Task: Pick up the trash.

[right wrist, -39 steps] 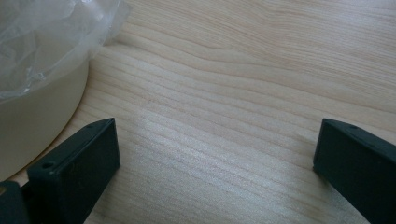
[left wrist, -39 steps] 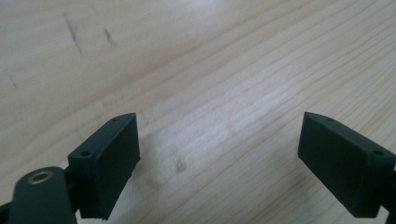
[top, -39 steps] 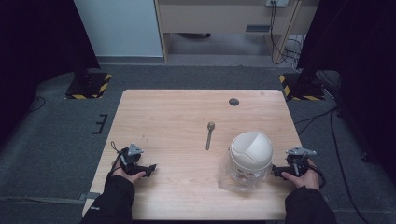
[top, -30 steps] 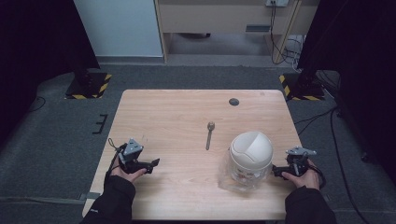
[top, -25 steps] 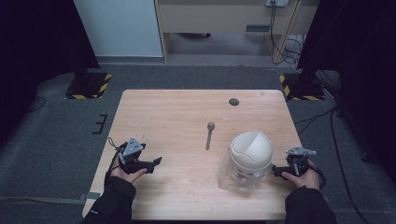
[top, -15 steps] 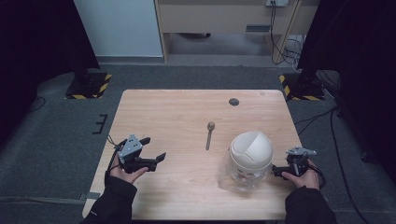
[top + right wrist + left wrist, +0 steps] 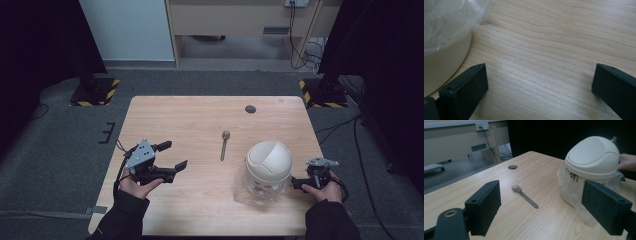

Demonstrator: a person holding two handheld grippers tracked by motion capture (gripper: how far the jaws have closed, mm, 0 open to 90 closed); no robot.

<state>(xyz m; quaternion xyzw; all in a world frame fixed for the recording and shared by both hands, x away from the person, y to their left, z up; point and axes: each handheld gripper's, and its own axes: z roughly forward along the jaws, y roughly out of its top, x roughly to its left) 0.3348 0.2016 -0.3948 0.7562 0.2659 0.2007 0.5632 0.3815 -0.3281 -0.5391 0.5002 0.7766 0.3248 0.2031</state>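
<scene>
Metal spoon (image 7: 224,144) lies mid-counter (image 7: 190,115), thin, stiff, prob. slippery; best pinched across the handle. Left tongs (image 7: 172,155) wide open, empty, near left edge. Right tongs (image 7: 296,183) open, empty, beside bin (image 7: 265,167).

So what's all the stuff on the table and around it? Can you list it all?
bin: one, cream, domed lid, right part of table, near edge
bag: one, clear plastic, lining the bin, hanging out round its base
spoon: one, metal, middle of table, left of bin
hole cover: one, dark, round, far part of table
table: one, light wood
stand feet: two, black with yellow stripes, on floor at far corners
cables: several, dark, on floor far right
left claw: one, black, open, above table's left part
right claw: one, black, open, beside the bin
</scene>
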